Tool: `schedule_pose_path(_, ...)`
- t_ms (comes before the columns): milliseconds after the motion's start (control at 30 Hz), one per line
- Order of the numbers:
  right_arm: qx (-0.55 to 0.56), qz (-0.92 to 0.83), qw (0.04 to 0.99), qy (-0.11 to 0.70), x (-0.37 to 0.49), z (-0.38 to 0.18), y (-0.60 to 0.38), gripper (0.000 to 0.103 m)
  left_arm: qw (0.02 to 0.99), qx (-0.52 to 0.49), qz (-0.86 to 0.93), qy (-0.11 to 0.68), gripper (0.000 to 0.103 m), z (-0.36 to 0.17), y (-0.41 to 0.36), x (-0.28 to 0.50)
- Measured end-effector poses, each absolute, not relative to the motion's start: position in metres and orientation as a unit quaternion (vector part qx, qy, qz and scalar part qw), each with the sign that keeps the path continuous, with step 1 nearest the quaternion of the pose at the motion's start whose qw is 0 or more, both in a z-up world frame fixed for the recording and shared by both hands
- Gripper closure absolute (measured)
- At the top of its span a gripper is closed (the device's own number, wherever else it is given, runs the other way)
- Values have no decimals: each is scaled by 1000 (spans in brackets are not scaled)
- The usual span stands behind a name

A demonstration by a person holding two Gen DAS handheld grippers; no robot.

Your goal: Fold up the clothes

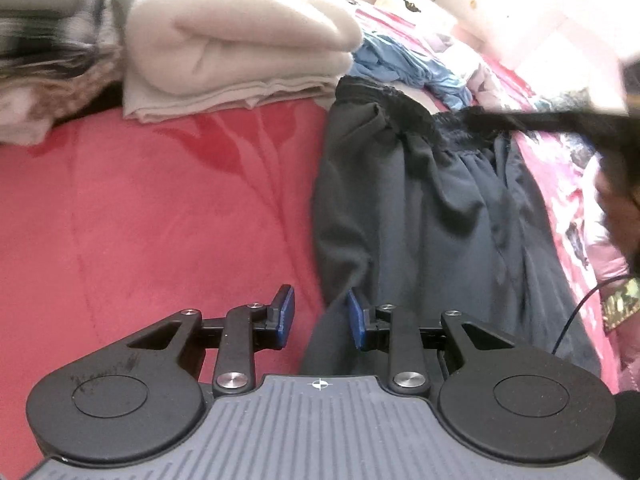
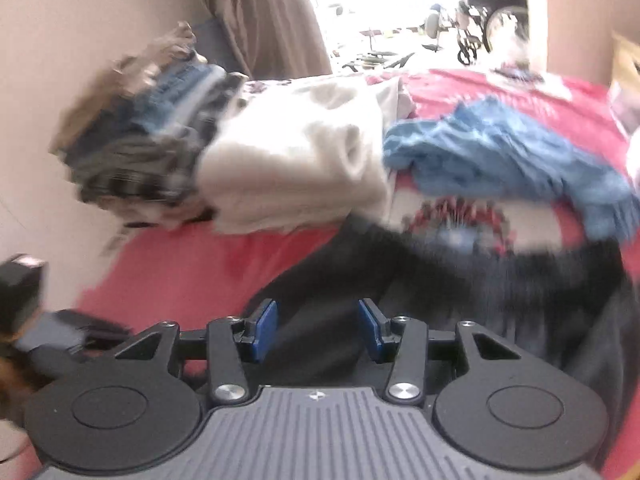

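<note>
Dark trousers [image 1: 432, 208] spread flat on red bedspread [image 1: 160, 208], waistband away from the cameras, beside cream folded pile [image 1: 240, 52]. Left gripper [image 1: 320, 320] parted, nothing clamped, poised over the trousers' left edge. Right gripper [image 2: 316, 330] parted and empty, above dark cloth. Blue garment [image 2: 500, 152] crumpled beyond the waistband.

A red bedspread [image 1: 140, 208] carries dark trousers [image 1: 432, 216], folded cream fabric [image 1: 240, 60] — and a crumpled blue garment [image 2: 500, 152].
</note>
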State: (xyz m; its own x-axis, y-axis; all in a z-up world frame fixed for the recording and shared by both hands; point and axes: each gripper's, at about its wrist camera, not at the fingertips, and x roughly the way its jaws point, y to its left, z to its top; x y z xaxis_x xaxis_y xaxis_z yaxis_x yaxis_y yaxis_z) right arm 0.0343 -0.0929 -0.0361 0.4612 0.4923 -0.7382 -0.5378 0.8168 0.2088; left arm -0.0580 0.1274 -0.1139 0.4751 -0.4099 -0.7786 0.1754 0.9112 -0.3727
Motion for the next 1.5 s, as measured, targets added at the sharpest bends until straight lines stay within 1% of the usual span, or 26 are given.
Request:
schedule_pose_path(100,-33,300,862,406,62,-52,-83,52,852,-119,-181,477,75,-124,125,-47)
schedule_pose_path(200,-35,307,853,421,89,-73,-66,51,855,-127,-190,466,76,-130,126,-47)
schedule_pose_path(233,-40,311,845,433,95,-82,-62,51,856,-125,-192,463,76,-130,126,-48)
schedule_pose_path(267,-45,316,837,445,100,-91,-58,55,858,-121,-194,460,79,-130,126,-49)
schedule_pose_path(300,-53,319,830,455,105,-98,-54,65,859,-117,-196,458,83,-130,125,-49)
schedule_pose_path(333,-58,321,825,461,106,-105,-52,100,860,-119,-197,456,87,-131,126,-49)
schedule_pose_path(367,-59,317,828,459,106,-107,-51,102,860,-124,-197,454,95,-131,127,-49)
schedule_pose_path(467,-41,319,851,416,99,-99,-58,102,866,-124,-191,445,101,-129,127,-50)
schedule_pose_path(600,-10,326,875,359,92,-86,-68,102,892,-105,-152,413,102,-114,135,-53)
schedule_pose_path(700,8,325,882,342,98,-89,-70,102,901,-93,-121,406,102,-110,145,-52)
schedule_pose_path(767,29,324,878,352,107,-100,-68,102,897,-87,-106,420,102,-118,147,-48)
schedule_pose_path(867,37,307,870,384,119,-124,-62,102,895,-83,-93,427,98,-125,148,-46)
schedule_pose_path(933,46,297,870,392,120,-130,-66,102,896,-80,-94,427,96,-124,148,-48)
schedule_pose_path(967,54,292,871,391,120,-129,-70,102,894,-86,-92,429,91,-122,151,-49)
schedule_pose_path(1000,67,287,875,385,118,-124,-78,102,893,-91,-90,431,83,-120,153,-50)
schedule_pose_path(1133,119,270,887,354,102,-81,-129,101,898,-105,-76,420,77,-105,163,-53)
schedule_pose_path(1167,126,263,891,349,95,-69,-143,100,901,-107,-72,414,72,-101,165,-54)
schedule_pose_path(1267,167,225,895,348,73,-39,-192,97,907,-103,-99,395,70,-89,160,-41)
schedule_pose_path(1333,192,193,894,355,56,-27,-223,97,907,-96,-127,391,70,-83,144,-27)
schedule_pose_path(1500,208,128,895,372,7,-17,-280,97,906,-71,-194,370,70,-80,87,6)
